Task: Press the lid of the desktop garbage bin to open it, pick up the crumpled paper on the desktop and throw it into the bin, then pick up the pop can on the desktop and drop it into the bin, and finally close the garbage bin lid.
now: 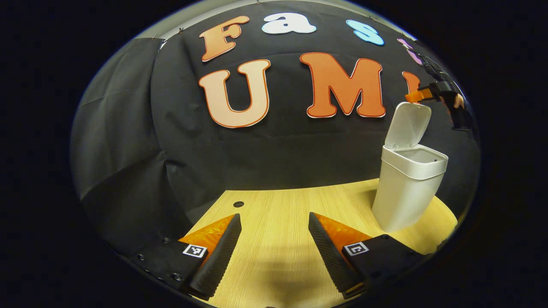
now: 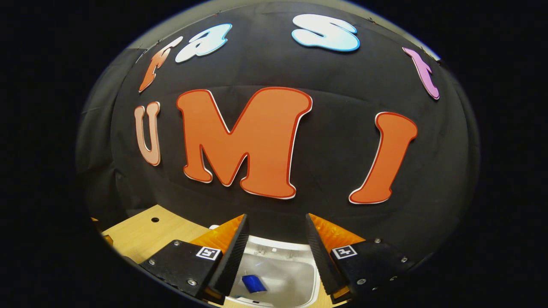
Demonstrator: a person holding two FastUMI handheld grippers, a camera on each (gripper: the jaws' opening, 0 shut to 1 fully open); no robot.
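Note:
The white desktop bin (image 1: pixel 404 192) stands at the table's right side with its lid (image 1: pixel 407 125) swung up and open. My left gripper (image 1: pixel 274 239) hovers low over the wooden table, open, with nothing between its fingers. The right gripper (image 1: pixel 414 96), held by a hand, hangs just above the raised lid. In the right gripper view I look down into the open bin (image 2: pixel 295 273), where a blue pop can (image 2: pixel 253 283) lies on the bottom. My right gripper (image 2: pixel 276 244) is open above the bin's mouth and holds nothing.
The wooden table (image 1: pixel 278 214) runs back to the black cloth wall and has a small round hole (image 1: pixel 238 204) near its far left. The same hole (image 2: pixel 155 219) appears left of the bin in the right gripper view.

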